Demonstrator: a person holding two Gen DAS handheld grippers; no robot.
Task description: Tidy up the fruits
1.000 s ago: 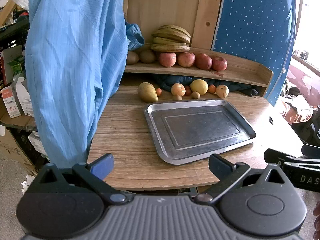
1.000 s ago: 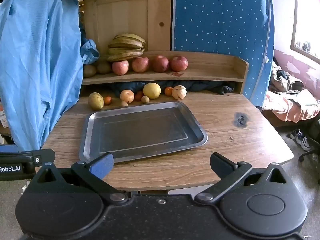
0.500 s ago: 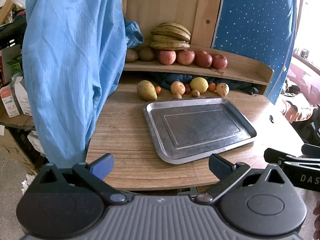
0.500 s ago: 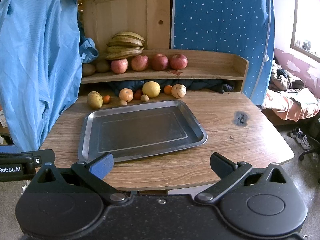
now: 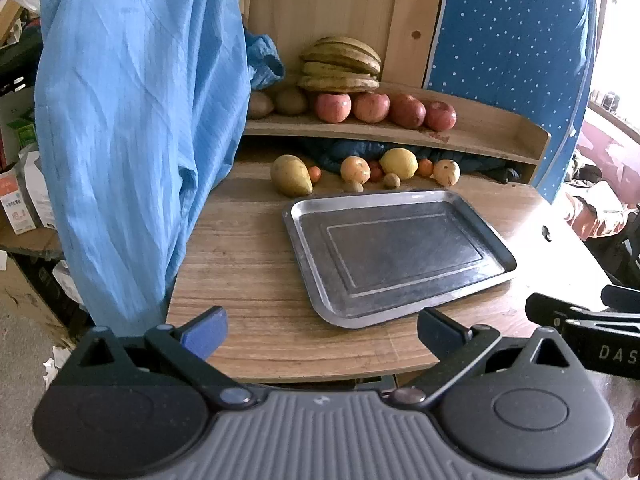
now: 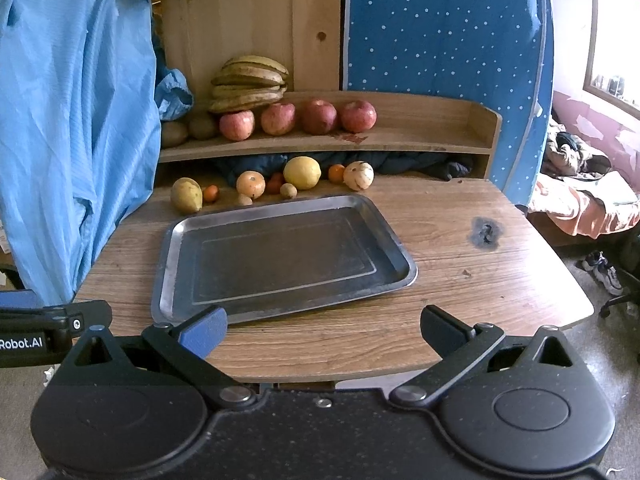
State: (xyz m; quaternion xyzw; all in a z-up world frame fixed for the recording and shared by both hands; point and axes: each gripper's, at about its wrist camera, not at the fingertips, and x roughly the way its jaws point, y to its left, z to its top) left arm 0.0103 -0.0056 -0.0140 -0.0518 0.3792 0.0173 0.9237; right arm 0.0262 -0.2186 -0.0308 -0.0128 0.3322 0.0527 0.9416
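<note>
Jaws spread wide on left gripper (image 5: pixel 322 330) and right gripper (image 6: pixel 324 330), pinching nothing, hovering at the near edge of the woodgrain desk (image 6: pixel 460 248). Beyond: flat, dull metal tray (image 6: pixel 168 256), bare. Nothing sorted yet; all to do. Round, smooth fruits (image 6: pixel 302 172) behind tray; apples (image 6: pixel 318 116), bananas (image 6: pixel 248 84) on shelf.

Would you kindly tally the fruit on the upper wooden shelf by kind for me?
Red apples: 4
Banana bunch: 1
Brown round fruits at the left end, kind unclear: 2
Total: 7
</note>
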